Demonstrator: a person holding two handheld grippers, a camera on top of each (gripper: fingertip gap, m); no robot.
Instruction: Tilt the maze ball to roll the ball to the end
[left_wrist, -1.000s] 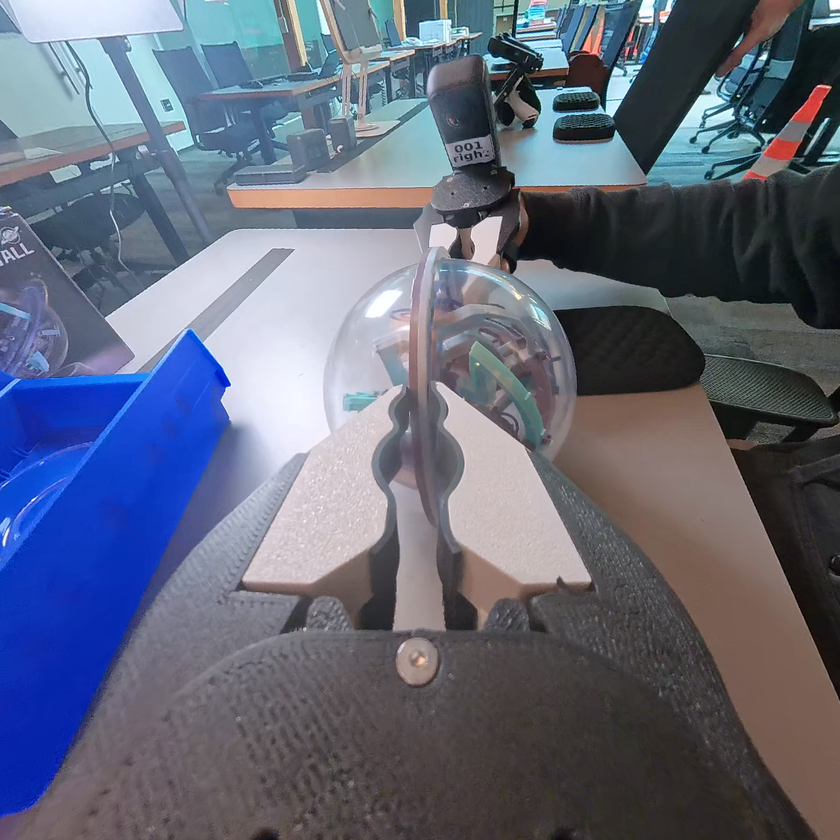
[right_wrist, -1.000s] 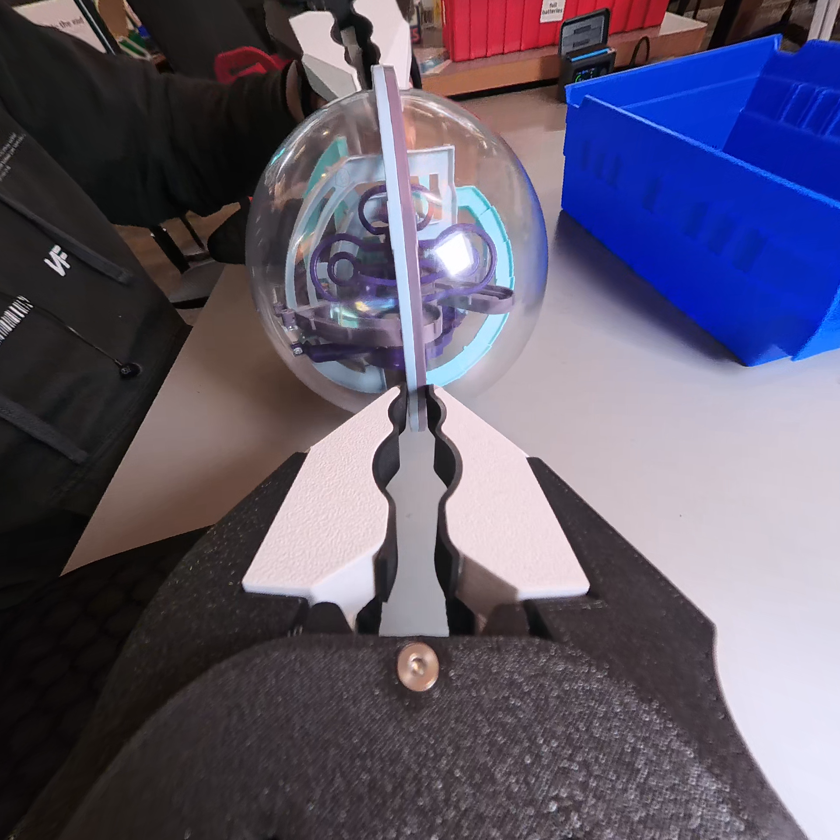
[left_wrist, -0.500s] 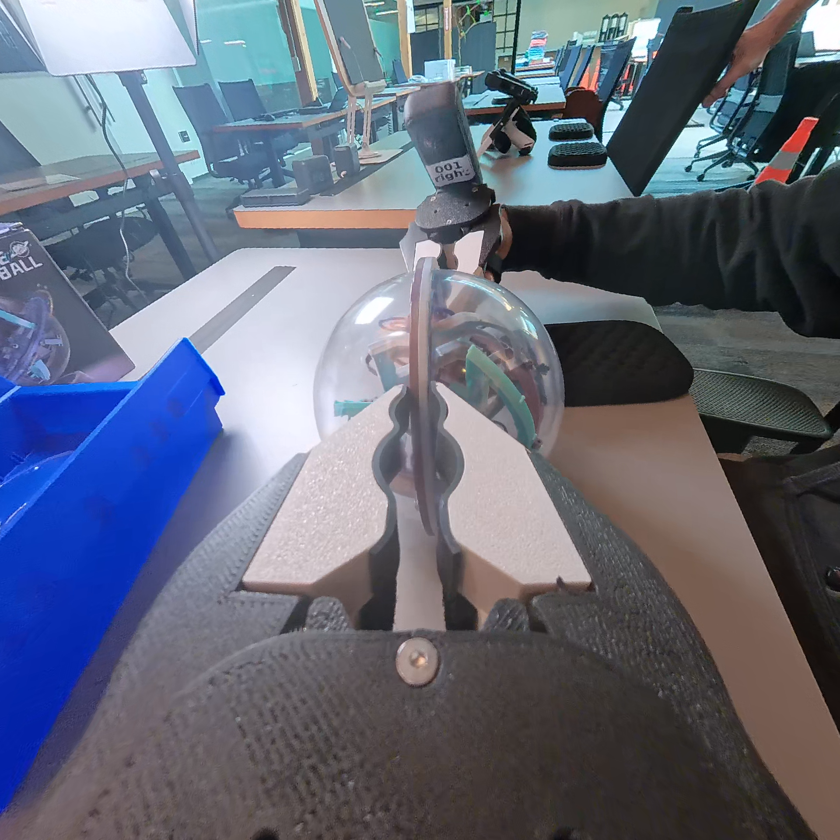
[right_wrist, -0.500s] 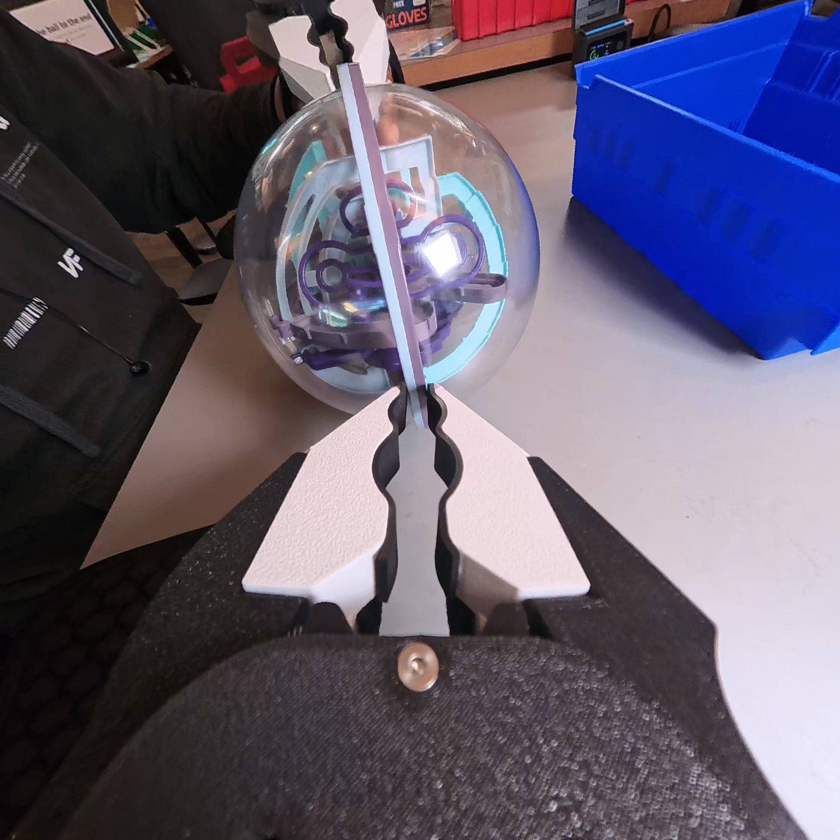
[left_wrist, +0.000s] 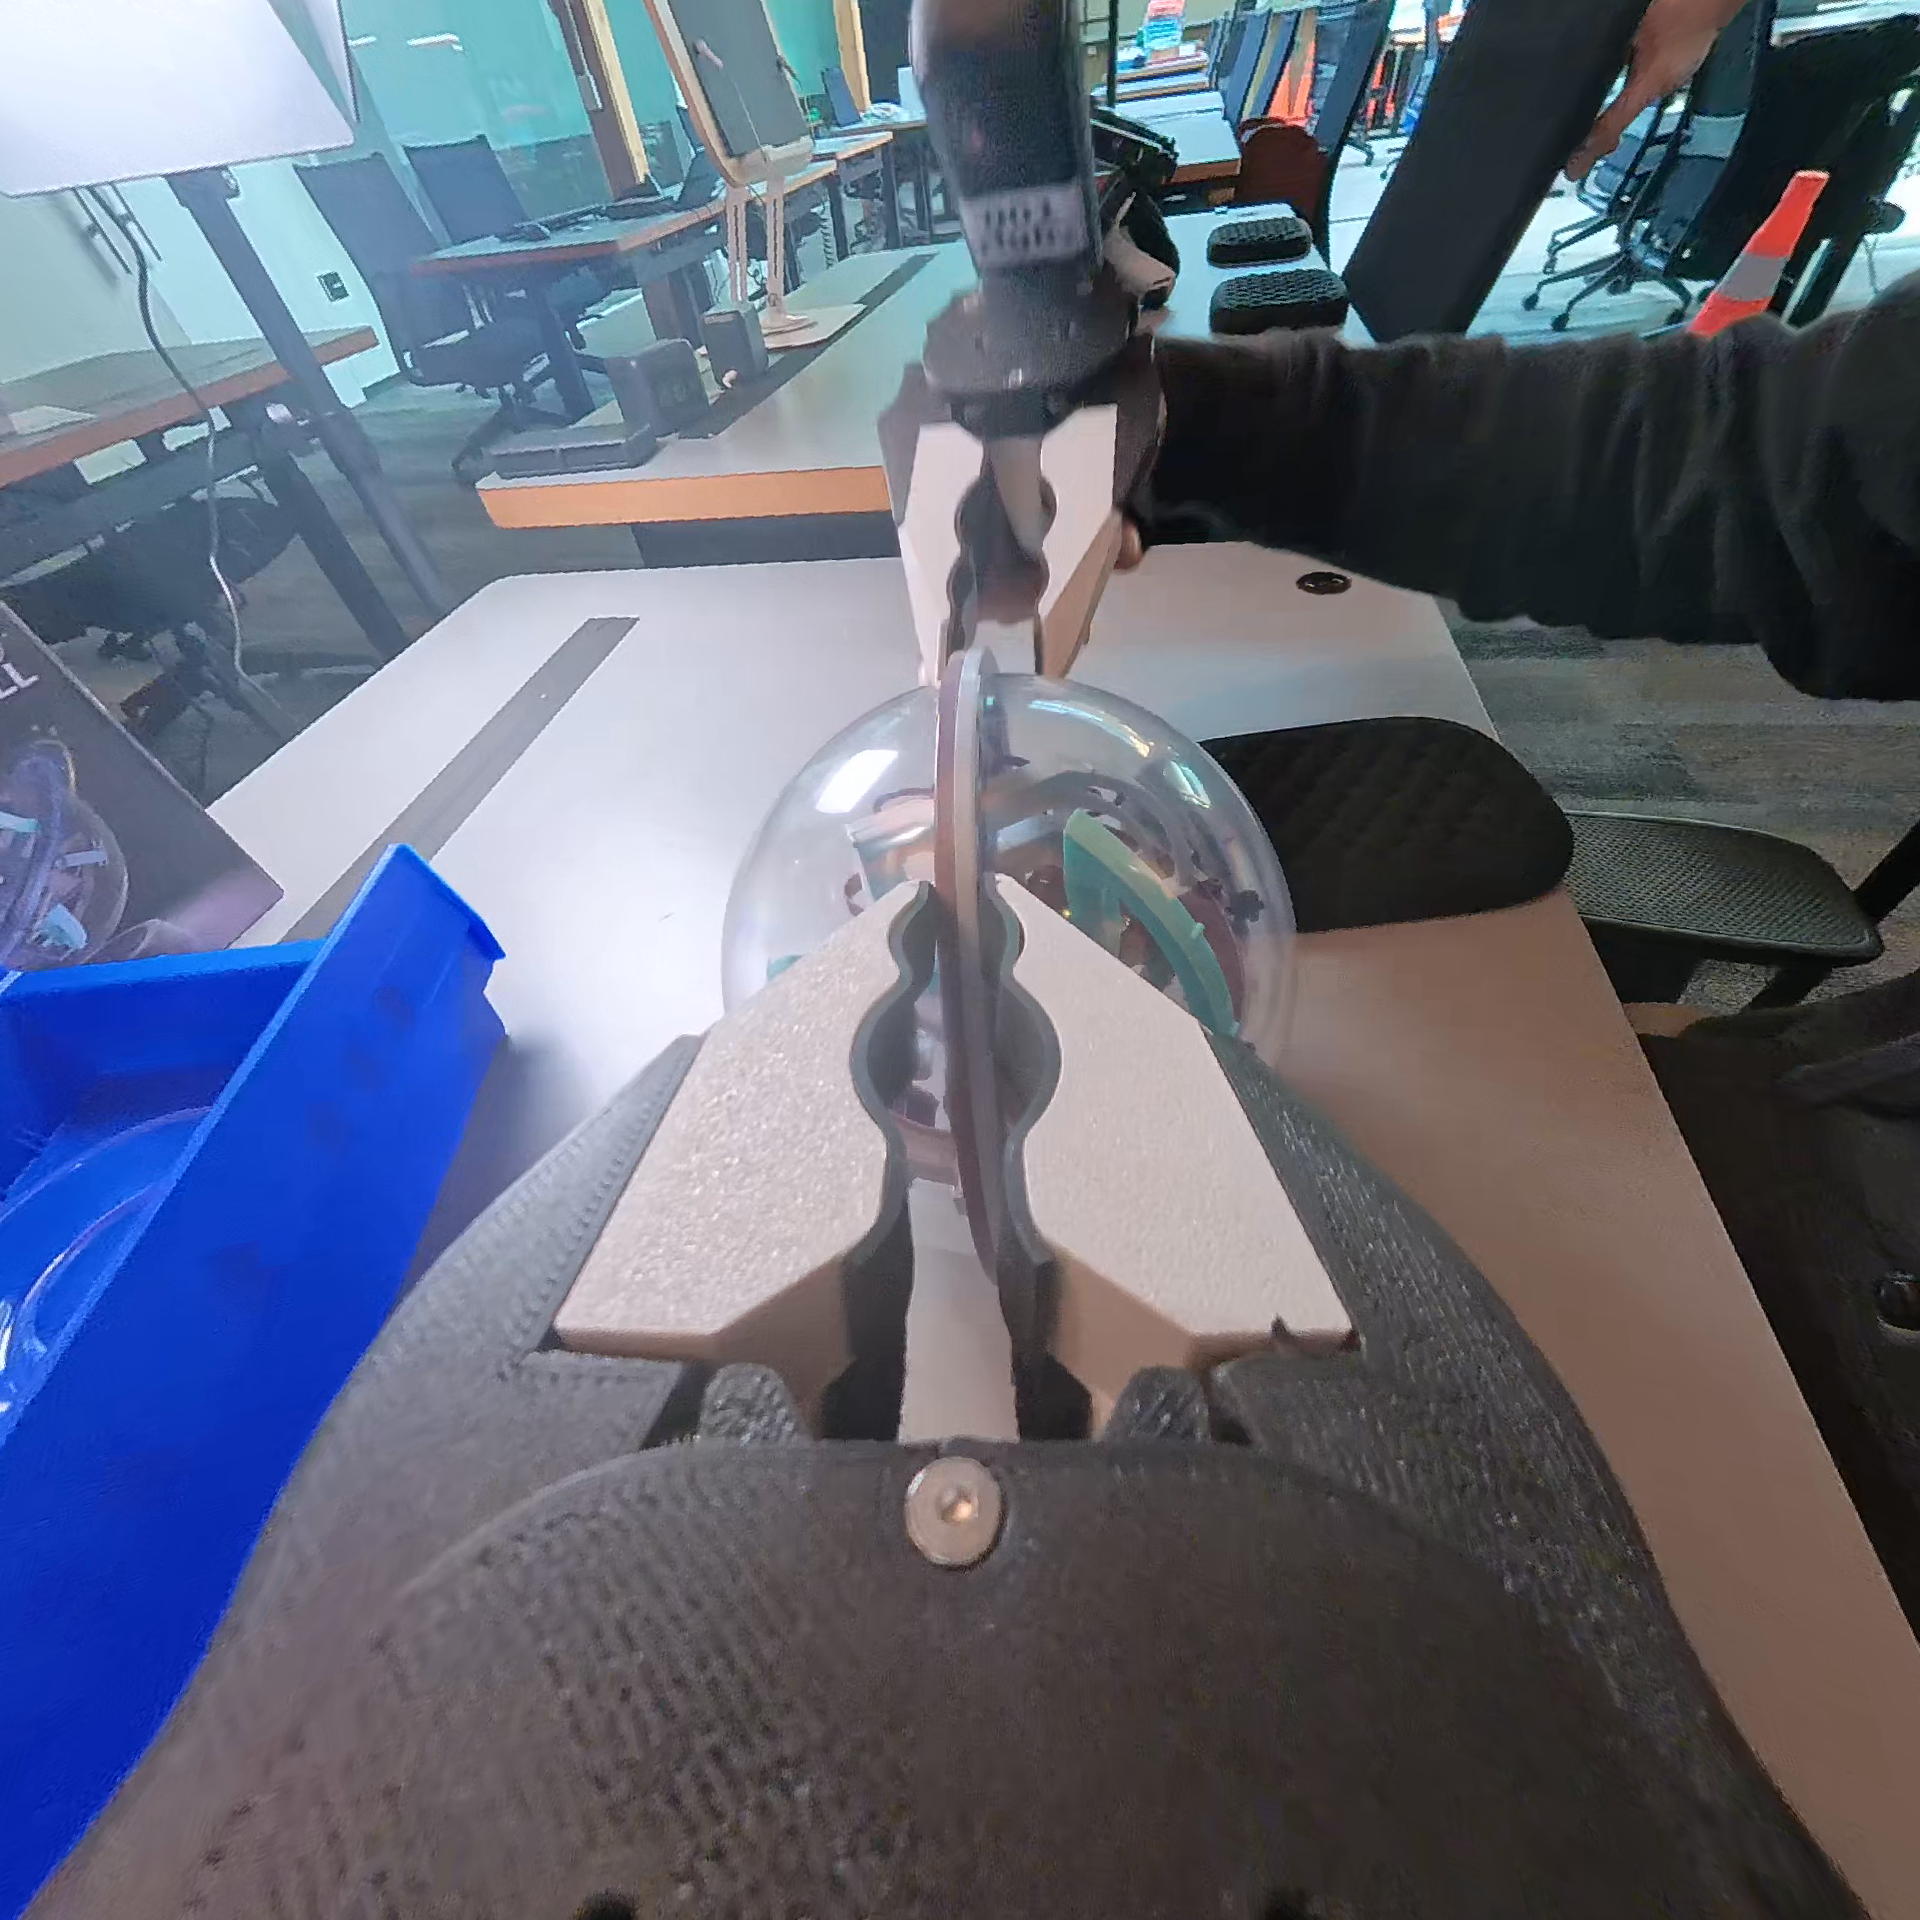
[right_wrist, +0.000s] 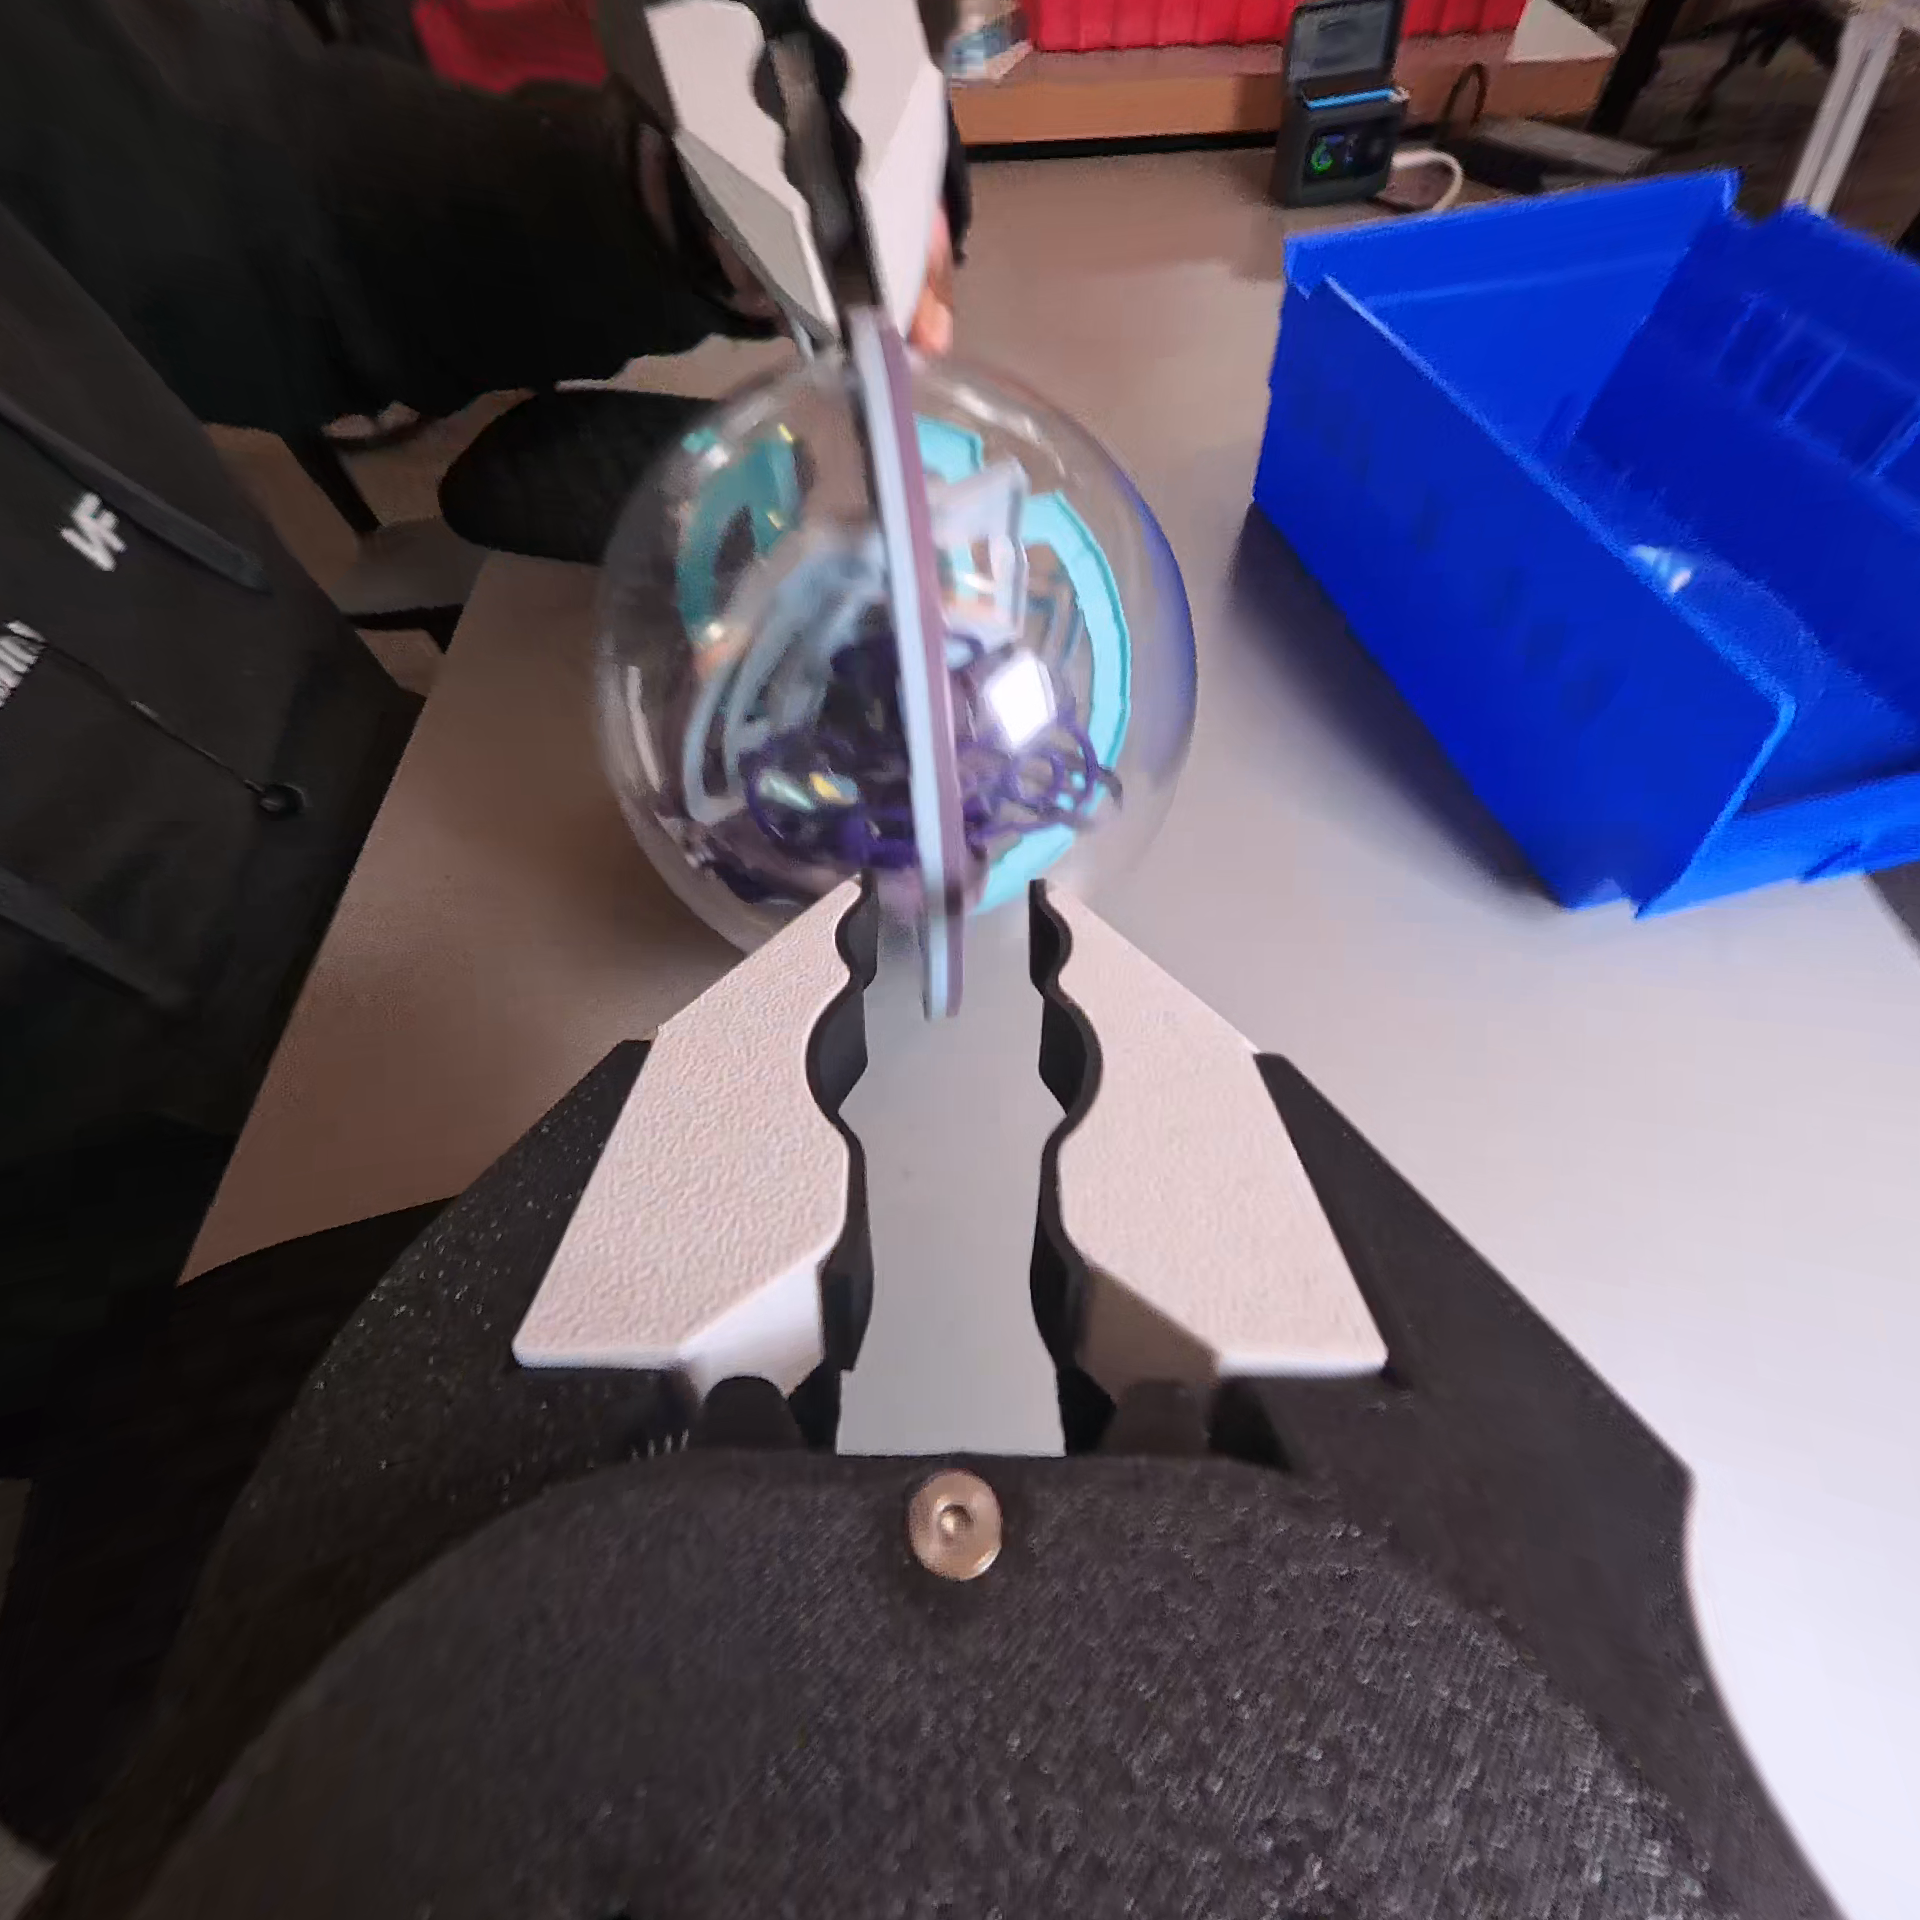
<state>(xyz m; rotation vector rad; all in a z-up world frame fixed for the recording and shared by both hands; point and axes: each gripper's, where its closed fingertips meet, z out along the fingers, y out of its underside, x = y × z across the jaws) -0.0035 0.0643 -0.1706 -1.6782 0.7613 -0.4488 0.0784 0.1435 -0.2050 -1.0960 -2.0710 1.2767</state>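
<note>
left tongs (left_wrist: 961, 1039): clamped on the maze ball's (right_wrist: 894, 665) flat rim | right tongs (right_wrist: 945, 935): apart, rim loose between pads | ball: on the surface (right_wrist: 1351, 1091), beside blue bin (right_wrist: 1558, 582) | risk: one-sided hold lets ball twist or roll toward the bin

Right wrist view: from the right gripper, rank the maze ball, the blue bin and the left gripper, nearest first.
1. Maze ball: straight ahead, its flat rim between the right gripper's open fingers.
2. Blue bin: off to the right on the table.
3. Left gripper: beyond the ball, at its far rim.
</note>
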